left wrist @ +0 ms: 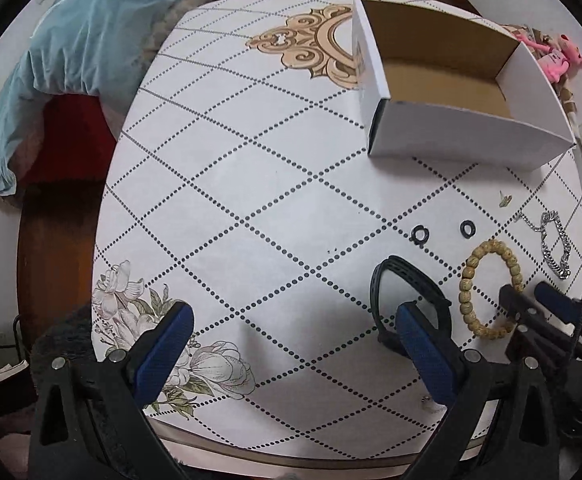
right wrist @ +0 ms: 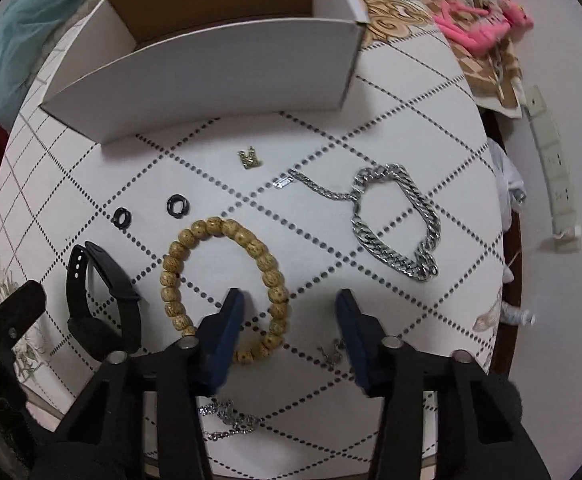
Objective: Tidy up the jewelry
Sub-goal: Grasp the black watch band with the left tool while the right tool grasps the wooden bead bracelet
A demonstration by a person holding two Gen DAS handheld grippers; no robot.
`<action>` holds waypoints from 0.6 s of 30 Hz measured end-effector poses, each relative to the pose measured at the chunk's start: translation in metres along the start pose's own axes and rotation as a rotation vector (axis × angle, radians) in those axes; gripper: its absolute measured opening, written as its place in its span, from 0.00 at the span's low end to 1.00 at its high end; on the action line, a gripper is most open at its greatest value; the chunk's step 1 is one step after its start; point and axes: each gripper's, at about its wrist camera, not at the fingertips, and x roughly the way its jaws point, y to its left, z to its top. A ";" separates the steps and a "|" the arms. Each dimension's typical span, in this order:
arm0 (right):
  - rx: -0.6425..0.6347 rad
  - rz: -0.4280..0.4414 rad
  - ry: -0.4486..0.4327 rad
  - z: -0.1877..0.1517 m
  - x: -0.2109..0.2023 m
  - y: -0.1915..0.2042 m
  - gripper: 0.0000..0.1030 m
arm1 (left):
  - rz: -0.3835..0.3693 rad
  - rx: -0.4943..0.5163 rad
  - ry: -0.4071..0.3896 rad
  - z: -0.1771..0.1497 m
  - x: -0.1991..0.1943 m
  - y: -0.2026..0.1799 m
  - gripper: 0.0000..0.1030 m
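Grasp setup: right gripper (right wrist: 289, 304) straddling the near arc of the wooden bead bracelet (right wrist: 223, 286).
Right fingers (right wrist: 227, 320) are part-closed, one inside the loop, one outside; pads not yet pressing beads, so unclenched. Left gripper (left wrist: 293, 330) is released, empty, beside the black watch (left wrist: 407, 304). Advice: close squarely across one bead, lift straight, carry to the cardboard box (right wrist: 219, 68) beyond the bracelet. Counter (left wrist: 251, 184) has a dotted diamond print; silver chain (right wrist: 395, 220) lies right of the bracelet.
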 end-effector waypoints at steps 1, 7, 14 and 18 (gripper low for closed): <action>-0.012 -0.001 -0.008 0.001 -0.001 0.002 0.31 | 0.000 -0.002 -0.002 0.001 0.001 0.001 1.00; -0.023 -0.019 -0.043 -0.005 -0.009 -0.002 0.09 | -0.049 -0.008 0.001 0.000 0.004 0.003 1.00; 0.020 -0.028 -0.077 -0.005 -0.023 -0.025 0.09 | -0.235 -0.067 0.094 -0.002 0.026 0.004 0.69; 0.025 -0.028 -0.072 -0.007 -0.023 -0.025 0.09 | -0.263 -0.065 0.102 -0.002 0.039 0.001 0.39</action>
